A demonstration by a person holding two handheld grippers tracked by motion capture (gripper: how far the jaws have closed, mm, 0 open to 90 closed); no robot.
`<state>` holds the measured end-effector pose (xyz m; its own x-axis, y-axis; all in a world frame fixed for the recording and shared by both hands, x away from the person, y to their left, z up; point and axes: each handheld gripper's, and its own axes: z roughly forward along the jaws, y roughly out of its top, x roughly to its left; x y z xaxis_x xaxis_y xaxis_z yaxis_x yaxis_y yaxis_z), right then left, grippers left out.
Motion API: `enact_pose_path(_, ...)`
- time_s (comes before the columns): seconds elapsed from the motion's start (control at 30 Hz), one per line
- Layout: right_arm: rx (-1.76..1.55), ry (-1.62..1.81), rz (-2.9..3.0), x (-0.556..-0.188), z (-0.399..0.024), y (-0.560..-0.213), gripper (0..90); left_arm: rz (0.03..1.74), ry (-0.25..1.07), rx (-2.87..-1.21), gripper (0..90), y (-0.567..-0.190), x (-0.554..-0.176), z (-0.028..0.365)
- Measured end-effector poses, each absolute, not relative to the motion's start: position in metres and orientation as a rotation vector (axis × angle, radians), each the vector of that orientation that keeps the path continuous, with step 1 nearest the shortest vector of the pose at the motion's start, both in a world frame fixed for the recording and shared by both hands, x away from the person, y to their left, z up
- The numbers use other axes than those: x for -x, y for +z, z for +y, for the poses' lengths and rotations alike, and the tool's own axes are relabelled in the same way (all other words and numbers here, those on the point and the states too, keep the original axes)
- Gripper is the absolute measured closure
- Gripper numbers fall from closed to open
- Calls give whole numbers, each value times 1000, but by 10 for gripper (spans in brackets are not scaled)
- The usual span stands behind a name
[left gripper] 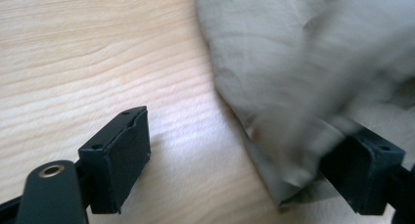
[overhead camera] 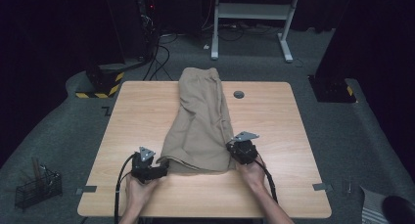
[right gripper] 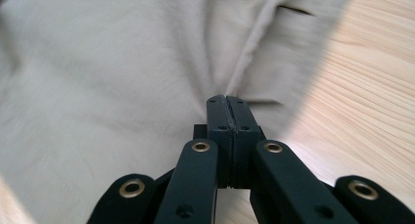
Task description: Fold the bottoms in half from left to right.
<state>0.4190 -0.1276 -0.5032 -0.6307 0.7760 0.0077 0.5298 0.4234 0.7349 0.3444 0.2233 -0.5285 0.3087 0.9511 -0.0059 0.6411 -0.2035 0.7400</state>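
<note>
We found the right hand-held gripper clamped on the shorts, the left hand-held gripper apart at their corner, folding not begun.

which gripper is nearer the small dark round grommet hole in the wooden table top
Right. The right gripper sits at the tan folded garment's near right corner, below the grommet hole; the left gripper is at the near left corner, farther away.
</note>
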Motion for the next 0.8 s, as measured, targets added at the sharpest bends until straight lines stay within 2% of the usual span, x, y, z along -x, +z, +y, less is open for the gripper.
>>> enact_pose_path(0.23, -1186, 1020, 2332, -420, -151, -509, 891, 1405, 610, -1939, 172, -528, -333, 229)
enact_pose_path(0.27, -1181, 1023, 2345, -420, -151, -510, 870, 1394, 601, -1949, 173, -528, -332, 230)
enact_pose_path(0.37, -1177, 1073, 2341, -418, -148, -509, 725, 1381, 525, -1951, 161, -524, -328, 235)
enact_pose_path(0.5, -1149, 1122, 2323, -419, -141, -501, 663, 1375, 570, -1980, 156, -518, -322, 241)
enact_pose_path(0.63, -1138, 1091, 2331, -425, -132, -502, 677, 1393, 536, -1968, 157, -510, -325, 253)
enact_pose_path(0.8, -1157, 1072, 2360, -432, -127, -511, 771, 1393, 511, -1973, 155, -503, -325, 266)
